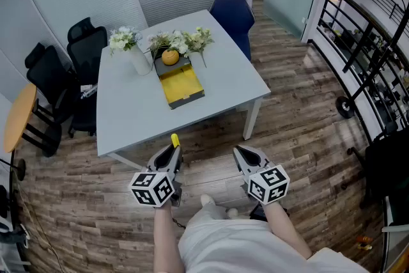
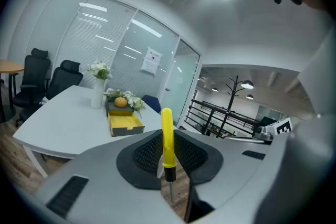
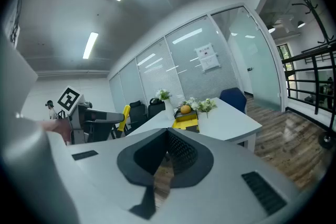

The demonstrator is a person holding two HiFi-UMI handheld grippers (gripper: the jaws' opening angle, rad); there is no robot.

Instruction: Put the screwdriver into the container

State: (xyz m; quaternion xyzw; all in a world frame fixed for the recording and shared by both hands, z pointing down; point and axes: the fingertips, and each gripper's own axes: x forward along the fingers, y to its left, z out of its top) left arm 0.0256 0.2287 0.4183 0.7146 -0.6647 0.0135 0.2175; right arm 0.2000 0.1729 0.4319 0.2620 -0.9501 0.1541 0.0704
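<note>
From the head view, a person stands on a wood-plank floor (image 1: 300,131) short of a white desk (image 1: 230,89), the left tongs (image 1: 171,155) and the right tongs (image 1: 243,155) held low and side by side. The yellow handle of the screwdriver (image 1: 174,140) pokes up from the left tongs. The open yellow container (image 1: 182,87) sits well apart on the desk, with an orange (image 1: 170,57) at its far end, white flowers in a vase (image 1: 139,62) beside it, and a blue chair (image 1: 233,16) at the far edge. In the left gripper view, the left tongs are clamped on the screwdriver, its handle upright between the ribbed pads and its thin metal shaft pointing down toward the camera; the container lies on the desk beyond. In the right gripper view, the right tongs are closed with tips touching and nothing between them.
</note>
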